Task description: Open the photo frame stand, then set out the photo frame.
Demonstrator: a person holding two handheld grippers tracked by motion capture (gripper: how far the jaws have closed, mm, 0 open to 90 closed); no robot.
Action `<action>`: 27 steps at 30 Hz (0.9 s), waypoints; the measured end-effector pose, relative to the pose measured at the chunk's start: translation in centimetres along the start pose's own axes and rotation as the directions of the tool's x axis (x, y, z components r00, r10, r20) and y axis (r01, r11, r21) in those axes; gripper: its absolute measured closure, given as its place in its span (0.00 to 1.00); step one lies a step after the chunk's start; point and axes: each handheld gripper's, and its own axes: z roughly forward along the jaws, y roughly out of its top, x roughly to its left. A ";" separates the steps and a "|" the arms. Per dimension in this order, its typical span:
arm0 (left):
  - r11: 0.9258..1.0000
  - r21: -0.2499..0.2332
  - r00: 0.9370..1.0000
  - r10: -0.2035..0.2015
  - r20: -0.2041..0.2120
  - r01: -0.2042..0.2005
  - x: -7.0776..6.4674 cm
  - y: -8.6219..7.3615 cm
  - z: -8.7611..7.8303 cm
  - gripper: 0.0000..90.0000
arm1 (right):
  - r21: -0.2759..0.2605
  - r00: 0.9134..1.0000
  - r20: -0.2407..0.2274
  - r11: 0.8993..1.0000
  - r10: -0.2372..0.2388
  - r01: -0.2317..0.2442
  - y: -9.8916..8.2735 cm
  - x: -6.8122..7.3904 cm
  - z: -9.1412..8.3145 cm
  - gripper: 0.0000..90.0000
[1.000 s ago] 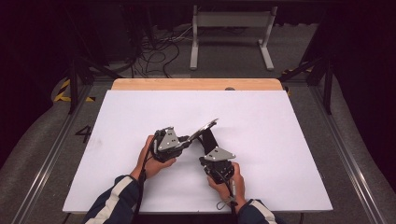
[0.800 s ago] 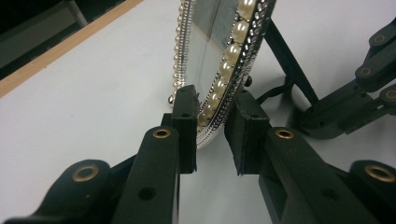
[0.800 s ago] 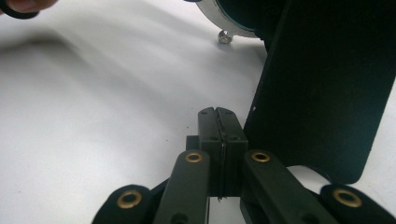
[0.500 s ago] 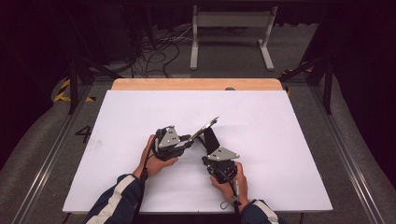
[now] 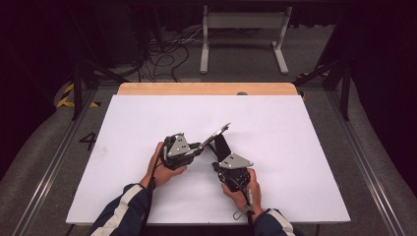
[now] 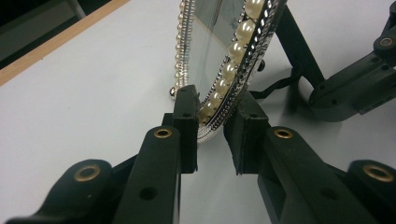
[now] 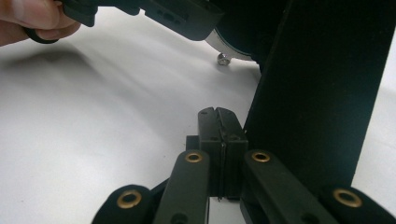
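A silver picture frame (image 5: pixel 216 133) rimmed with pearls (image 6: pixel 236 51) stands tilted on the white table, front face turned up and away. My left gripper (image 5: pixel 199 146) is shut on its lower edge, and the rim sits between the two pads (image 6: pixel 215 121). The frame's black stand leg (image 7: pixel 317 93) props it from behind. My right gripper (image 5: pixel 222 153) is shut with nothing in it, its tips (image 7: pixel 218 112) just beside that leg. The right gripper's body (image 6: pixel 355 88) lies to the right of the frame.
The white table top (image 5: pixel 295 147) has open room on all sides of the grippers, and a wooden strip (image 5: pixel 206 88) runs along its far edge. Cables and a white metal stand (image 5: pixel 243 29) lie on the floor beyond.
The right gripper has shifted slightly to the right beside the stand leg. The left gripper and the frame stay about where they were.
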 end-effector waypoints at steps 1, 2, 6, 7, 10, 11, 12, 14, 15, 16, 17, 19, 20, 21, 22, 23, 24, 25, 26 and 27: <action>1.000 0.002 1.000 0.001 -0.001 -0.001 0.0 0.0 0.0 0.84 | 0.000 1.000 -0.002 1.000 0.003 -0.003 0.0 0.0 0.0 1.00; 1.000 0.003 1.000 0.001 -0.002 -0.001 0.0 0.0 0.0 0.84 | 0.000 1.000 -0.003 1.000 0.005 -0.005 0.0 -0.1 0.0 1.00; 1.000 0.007 1.000 0.003 -0.003 -0.003 -0.1 0.0 -0.1 0.84 | 0.002 1.000 -0.008 1.000 0.009 -0.009 0.0 -0.1 0.0 1.00; 1.000 0.008 1.000 0.005 -0.003 -0.005 -0.1 0.0 -0.1 0.84 | 0.004 1.000 -0.011 1.000 0.013 -0.012 0.0 -0.1 0.0 1.00; 1.000 0.007 1.000 0.011 -0.001 -0.011 -0.1 0.1 -0.1 0.84 | 0.008 0.999 -0.024 1.000 0.023 -0.023 -0.1 -0.3 0.0 1.00; 1.000 0.008 1.000 0.013 0.000 -0.013 -0.1 0.1 -0.1 0.84 | 0.009 0.999 -0.028 1.000 0.023 -0.023 -0.1 -0.4 0.0 1.00; 1.000 0.014 1.000 0.022 0.000 -0.022 -0.1 0.1 -0.2 0.84 | 0.007 0.999 -0.028 1.000 0.024 -0.023 0.0 -0.4 0.1 1.00; 0.999 0.017 1.000 0.031 -0.006 -0.030 -0.2 0.1 -0.4 0.85 | 0.005 0.999 -0.024 1.000 0.021 -0.020 0.0 -0.4 0.1 1.00; 0.999 0.017 1.000 0.029 0.001 -0.029 -0.2 0.1 -0.5 0.87 | 0.004 0.999 -0.024 1.000 0.021 -0.021 0.1 -0.4 0.1 1.00; 0.999 0.018 1.000 0.030 0.003 -0.030 -0.3 0.1 -0.5 0.87 | 0.003 0.999 -0.025 1.000 0.024 -0.024 0.1 -0.4 0.1 1.00; 0.999 0.018 0.999 0.032 -0.001 -0.032 -0.4 0.1 -0.6 0.87 | 0.004 0.999 -0.029 1.000 0.024 -0.024 0.1 -0.4 0.0 1.00; 0.999 0.019 1.000 0.028 -0.002 -0.028 -0.5 0.1 -0.6 0.87 | 0.005 1.000 -0.024 1.000 0.019 -0.019 0.0 -0.3 0.0 1.00; 0.999 0.021 0.999 0.032 -0.001 -0.032 -0.6 0.1 -0.6 0.87 | 0.007 1.000 -0.022 1.000 0.015 -0.015 0.1 -0.3 0.0 1.00; 0.999 0.024 0.999 0.035 -0.002 -0.035 -0.6 0.2 -0.7 0.87 | 0.005 1.000 -0.023 1.000 0.016 -0.016 0.1 -0.3 0.0 1.00; 0.999 0.027 0.999 0.036 -0.001 -0.036 -0.7 0.2 -0.7 0.87 | 0.005 1.000 -0.023 1.000 0.017 -0.017 0.1 -0.4 -0.1 1.00; 0.999 0.027 0.999 0.039 0.007 -0.039 -0.7 0.2 -0.7 0.87 | 0.007 1.000 -0.024 1.000 0.020 -0.020 0.2 -0.4 -0.1 1.00; 0.998 0.032 0.999 0.048 0.009 -0.049 -0.7 0.3 -0.8 0.87 | 0.010 0.999 -0.022 1.000 0.023 -0.023 0.2 -0.4 -0.1 1.00; 0.998 0.036 0.998 0.055 0.010 -0.056 -0.8 0.3 -0.9 0.87 | 0.013 1.000 -0.019 1.000 0.023 -0.023 0.3 -0.3 -0.2 1.00; 0.997 0.039 0.998 0.064 0.009 -0.065 -0.9 0.4 -0.9 0.87 | 0.013 1.000 -0.019 1.000 0.023 -0.023 0.3 -0.3 -0.2 1.00; 0.997 0.044 0.998 0.070 0.008 -0.070 -1.0 0.4 -1.0 0.88 | 0.015 1.000 -0.019 1.000 0.024 -0.024 0.3 -0.3 -0.3 1.00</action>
